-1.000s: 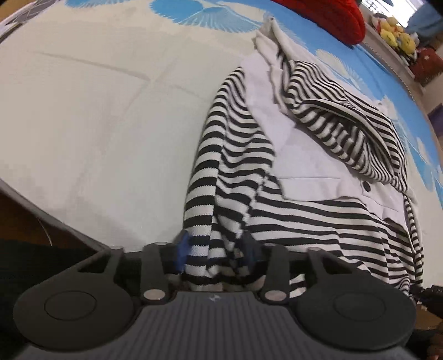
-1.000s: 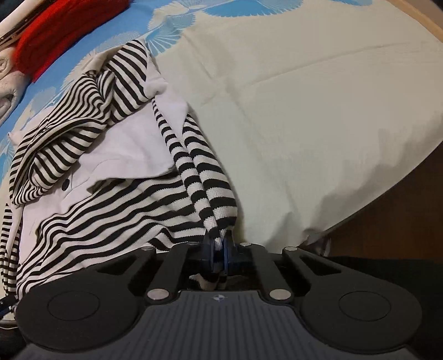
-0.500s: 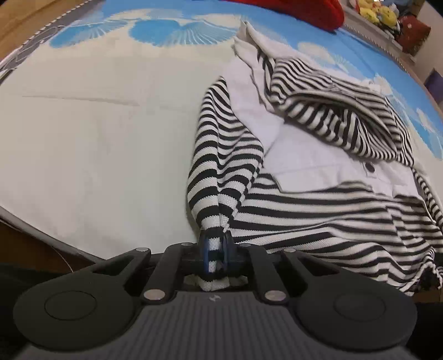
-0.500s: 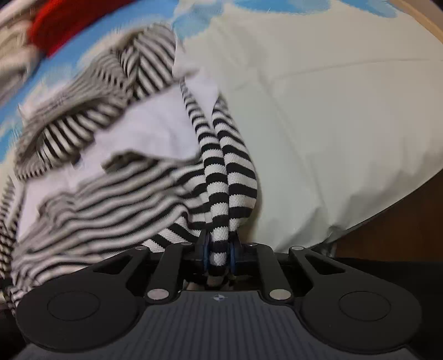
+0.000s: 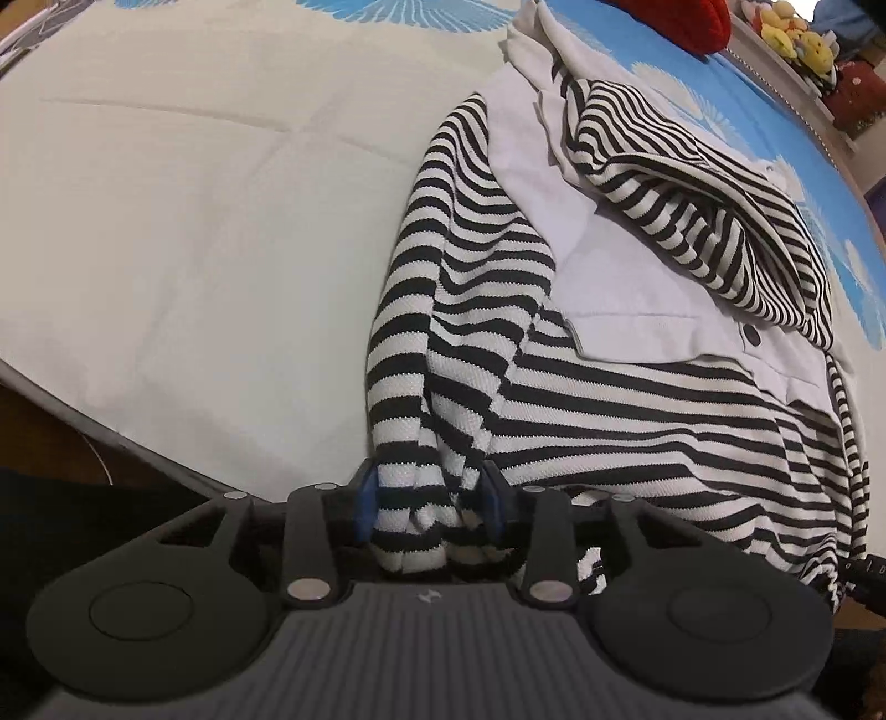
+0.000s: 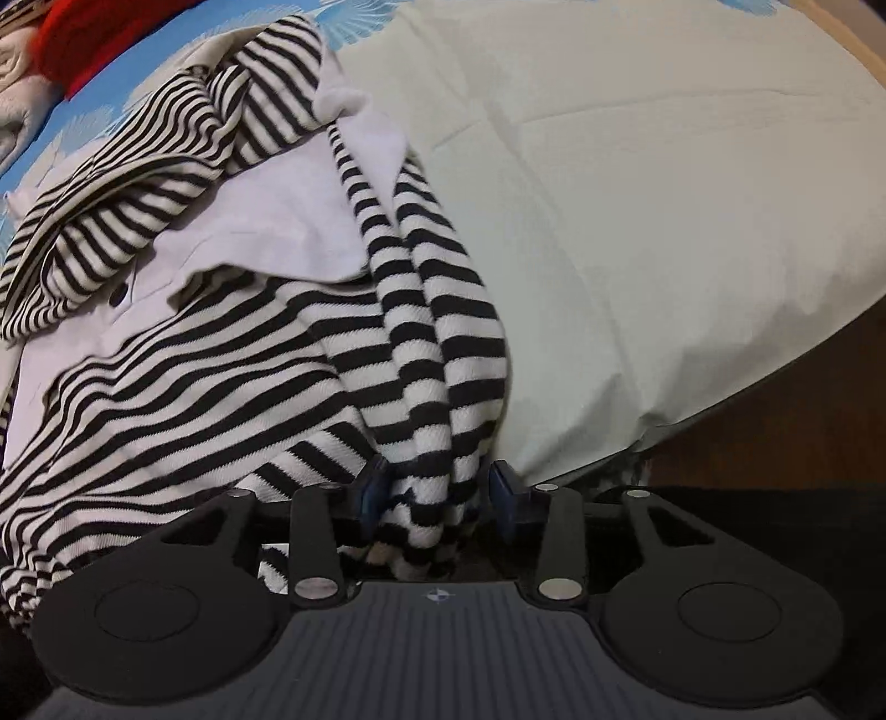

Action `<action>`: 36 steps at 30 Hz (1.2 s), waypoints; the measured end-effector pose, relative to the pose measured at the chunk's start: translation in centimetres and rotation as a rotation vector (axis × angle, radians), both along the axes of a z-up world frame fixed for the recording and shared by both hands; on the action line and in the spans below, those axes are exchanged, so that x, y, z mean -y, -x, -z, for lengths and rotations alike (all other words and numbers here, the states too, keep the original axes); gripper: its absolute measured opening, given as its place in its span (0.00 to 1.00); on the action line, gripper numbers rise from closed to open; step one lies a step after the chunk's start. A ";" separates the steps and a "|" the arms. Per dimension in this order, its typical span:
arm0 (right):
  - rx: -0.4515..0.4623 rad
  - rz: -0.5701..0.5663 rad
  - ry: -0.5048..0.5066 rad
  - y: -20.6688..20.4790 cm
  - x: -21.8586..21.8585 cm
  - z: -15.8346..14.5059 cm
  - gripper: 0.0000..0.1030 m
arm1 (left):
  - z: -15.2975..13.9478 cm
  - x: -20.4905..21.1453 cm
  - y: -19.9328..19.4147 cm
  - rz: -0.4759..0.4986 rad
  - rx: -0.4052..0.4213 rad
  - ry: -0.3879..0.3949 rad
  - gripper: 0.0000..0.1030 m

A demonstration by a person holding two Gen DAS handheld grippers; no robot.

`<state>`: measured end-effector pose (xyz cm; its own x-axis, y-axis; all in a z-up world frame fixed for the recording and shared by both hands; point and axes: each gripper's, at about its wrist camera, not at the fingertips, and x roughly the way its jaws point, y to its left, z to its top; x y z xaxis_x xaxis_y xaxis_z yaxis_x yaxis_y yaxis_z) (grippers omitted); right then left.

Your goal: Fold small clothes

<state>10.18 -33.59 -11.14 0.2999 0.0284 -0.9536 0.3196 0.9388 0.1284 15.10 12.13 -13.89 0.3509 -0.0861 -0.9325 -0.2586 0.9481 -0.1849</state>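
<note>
A black-and-white striped top point(image 5: 664, 421) with a white front panel point(image 5: 626, 277) lies crumpled on the pale bed sheet point(image 5: 194, 221). In the left wrist view one striped sleeve point(image 5: 437, 310) runs down to my left gripper point(image 5: 429, 498). Its jaws are opening and the cuff sits loosely between the blue pads. In the right wrist view the other sleeve point(image 6: 443, 310), folded lengthwise, hangs into my right gripper point(image 6: 437, 495). Those jaws are also opening, with a gap showing beside the cuff. The top's body point(image 6: 194, 376) spreads to the left there.
Both grippers are at the bed's near edge, with dark wooden floor point(image 6: 803, 421) below it. A red cushion point(image 5: 681, 16) lies at the far end on the blue patterned cover point(image 5: 803, 127). Plush toys point(image 5: 797, 39) sit on a ledge beyond.
Half a second ago both grippers were pinched tight on the sleeve cuffs. Now both pairs of pads stand apart and the cuffs have slackened between them. Neither hand has shifted much.
</note>
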 end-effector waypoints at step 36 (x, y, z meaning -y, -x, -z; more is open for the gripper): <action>0.158 -0.028 -0.045 0.6 0.1 -3.6 0.11 | -4.4 1.1 2.1 0.084 0.143 -0.030 0.10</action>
<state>9.55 -33.71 -7.55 0.4449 0.0804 -0.8920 0.2656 0.9393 0.2172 12.95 11.03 -9.45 0.4730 -0.0940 -0.8761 -0.1508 0.9710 -0.1856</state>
